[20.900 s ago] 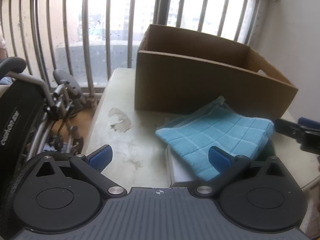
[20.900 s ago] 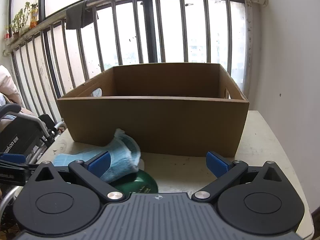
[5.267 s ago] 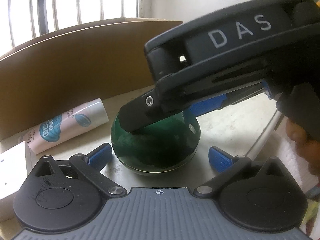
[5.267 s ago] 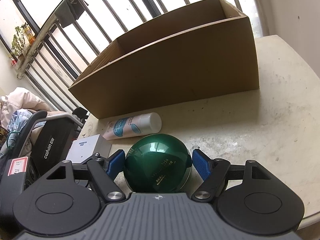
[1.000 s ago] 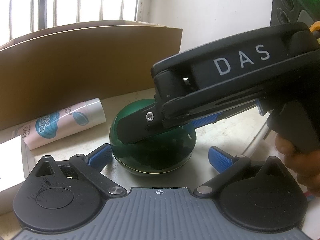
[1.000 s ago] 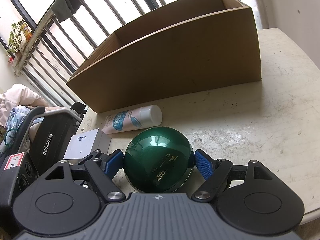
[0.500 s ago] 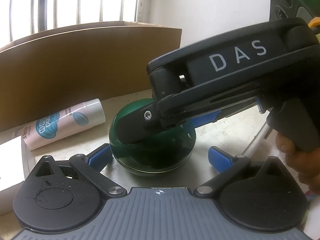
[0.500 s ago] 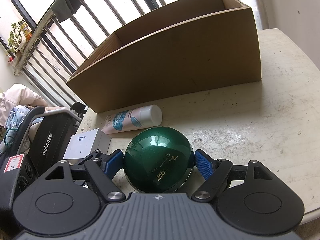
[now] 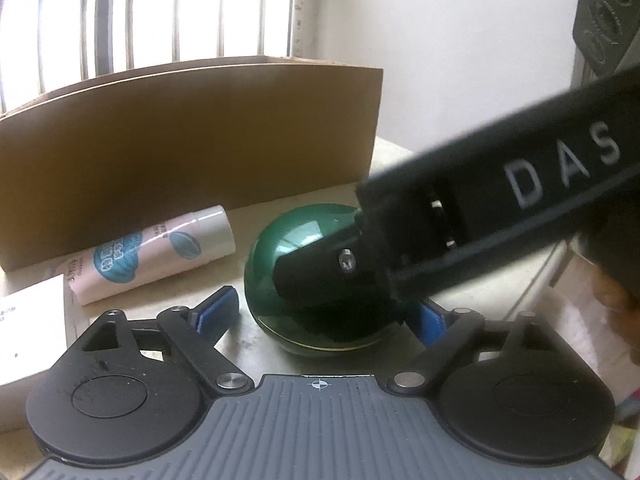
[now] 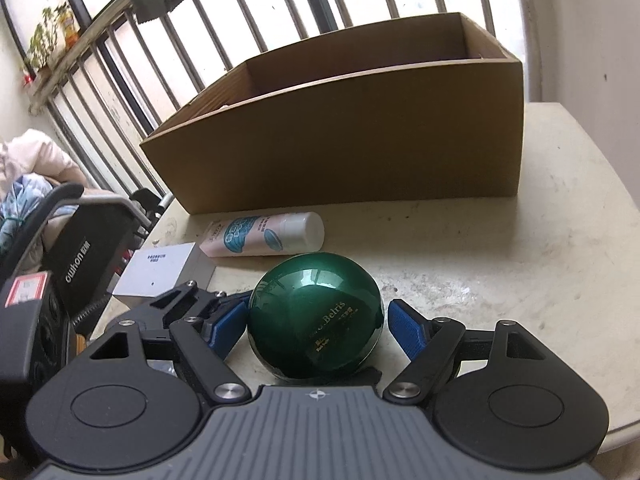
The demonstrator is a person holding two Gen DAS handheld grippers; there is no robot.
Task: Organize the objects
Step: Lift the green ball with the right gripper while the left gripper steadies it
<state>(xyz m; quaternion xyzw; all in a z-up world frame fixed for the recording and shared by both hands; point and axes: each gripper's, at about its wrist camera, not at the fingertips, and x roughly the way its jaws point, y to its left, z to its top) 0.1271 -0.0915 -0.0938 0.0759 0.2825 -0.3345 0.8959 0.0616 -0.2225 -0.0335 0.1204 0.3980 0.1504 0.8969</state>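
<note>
While the green jar [image 10: 314,316] sits on the table [image 10: 500,264], it is bracketed by both grippers: the left gripper [image 9: 320,316] is seen closing around it, the right gripper [image 10: 314,326] is held wide, neither gripping.

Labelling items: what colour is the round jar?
Glossy dark green round jar with gold lettering, clearest in the right wrist view.

Green jar [image 10: 314,316] is hemmed in: right gripper [image 10: 316,326] straddles it, left gripper [image 9: 322,314] closing in w/ jar between its fingers, nearly crosswise. Behind jar, lotion tube [image 10: 264,236] lies across the path to the cardboard box [image 10: 352,136]. White box [image 10: 158,270] blocks jar's left side. Table [image 10: 520,264] to the right of jar is bare up to the edge; box top open.
</note>
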